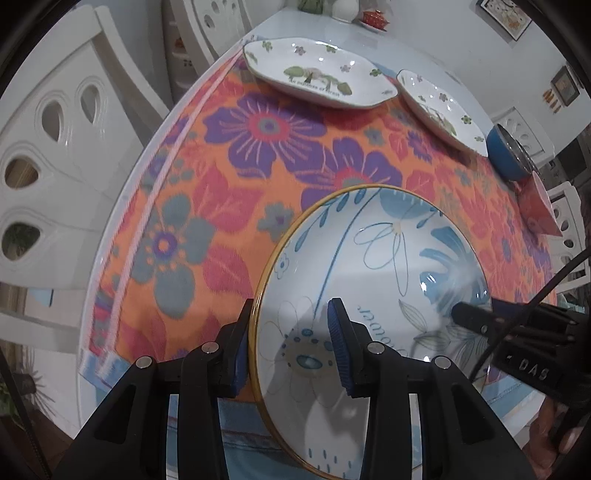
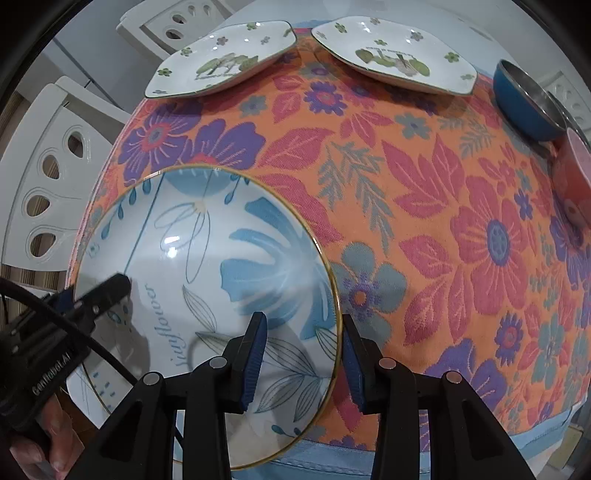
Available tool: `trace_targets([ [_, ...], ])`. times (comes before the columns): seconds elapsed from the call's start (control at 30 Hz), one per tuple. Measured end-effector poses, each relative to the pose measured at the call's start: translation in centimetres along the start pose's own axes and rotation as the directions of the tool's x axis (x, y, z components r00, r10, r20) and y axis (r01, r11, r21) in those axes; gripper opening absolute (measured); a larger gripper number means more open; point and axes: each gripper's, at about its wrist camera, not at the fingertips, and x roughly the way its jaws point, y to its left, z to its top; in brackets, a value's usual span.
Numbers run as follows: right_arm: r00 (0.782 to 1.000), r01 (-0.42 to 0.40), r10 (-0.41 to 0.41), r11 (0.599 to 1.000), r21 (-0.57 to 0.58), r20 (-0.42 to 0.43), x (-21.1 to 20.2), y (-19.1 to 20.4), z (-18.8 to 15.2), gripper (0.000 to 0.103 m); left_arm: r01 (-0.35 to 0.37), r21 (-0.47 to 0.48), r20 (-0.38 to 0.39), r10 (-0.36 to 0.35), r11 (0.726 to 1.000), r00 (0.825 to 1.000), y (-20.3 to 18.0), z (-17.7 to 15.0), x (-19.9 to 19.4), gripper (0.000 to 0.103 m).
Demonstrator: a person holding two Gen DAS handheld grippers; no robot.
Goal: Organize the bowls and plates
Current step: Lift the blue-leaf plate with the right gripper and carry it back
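Note:
A large white plate with blue flowers and a gold rim (image 1: 373, 280) (image 2: 207, 266) sits at the near edge of the table. My left gripper (image 1: 291, 350) straddles its left rim, one finger outside, one over the plate. My right gripper (image 2: 303, 360) straddles its right rim the same way. Whether either pair of pads presses the rim, I cannot tell. Two white plates with green flowers (image 1: 317, 74) (image 1: 439, 110) (image 2: 221, 59) (image 2: 395, 55) lie at the far side. A blue bowl (image 1: 509, 155) (image 2: 528, 103) and a pink bowl (image 1: 539, 206) (image 2: 576, 177) stand at the right.
An orange floral cloth (image 1: 236, 177) (image 2: 443, 229) covers the white table. White chairs (image 1: 48, 155) (image 2: 44, 177) stand at the left. Small ornaments (image 1: 373, 16) sit at the far end.

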Motion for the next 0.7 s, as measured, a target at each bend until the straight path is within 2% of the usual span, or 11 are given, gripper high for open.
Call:
trace_targets([
  [0.07, 1.000, 0.007, -0.007, 1.000, -0.006, 0.017, -0.4, 0.1, 0.0, 0.038, 0.005, -0.007, 0.001, -0.005, 1.000, 1.000, 0.2, -0.3, 0.0, 0.034],
  [0.23, 0.995, 0.055, -0.052, 0.998, -0.029, 0.085, -2.5, 0.3, -0.3, 0.038, -0.028, 0.033, 0.059, 0.026, 0.999, 0.998, 0.0, -0.3, -1.4, 0.036],
  [0.5, 0.991, 0.013, -0.015, 1.000, 0.014, 0.130, -5.3, -1.2, -1.4, 0.038, -0.033, 0.016, 0.083, 0.032, 0.999, 0.996, 0.0, -0.8, -2.4, 0.036],
  [0.63, 0.988, -0.009, 0.006, 1.000, 0.019, 0.154, -6.4, -1.0, -1.6, 0.042, -0.044, -0.008, 0.136, 0.045, 0.999, 0.990, -0.1, -0.6, -3.9, 0.036],
  [0.7, 0.983, -0.016, 0.013, 1.000, 0.015, 0.181, -7.4, -0.8, -1.6, 0.046, -0.056, -0.008, 0.164, 0.057, 0.998, 0.985, -0.3, -0.3, -4.8, 0.041],
])
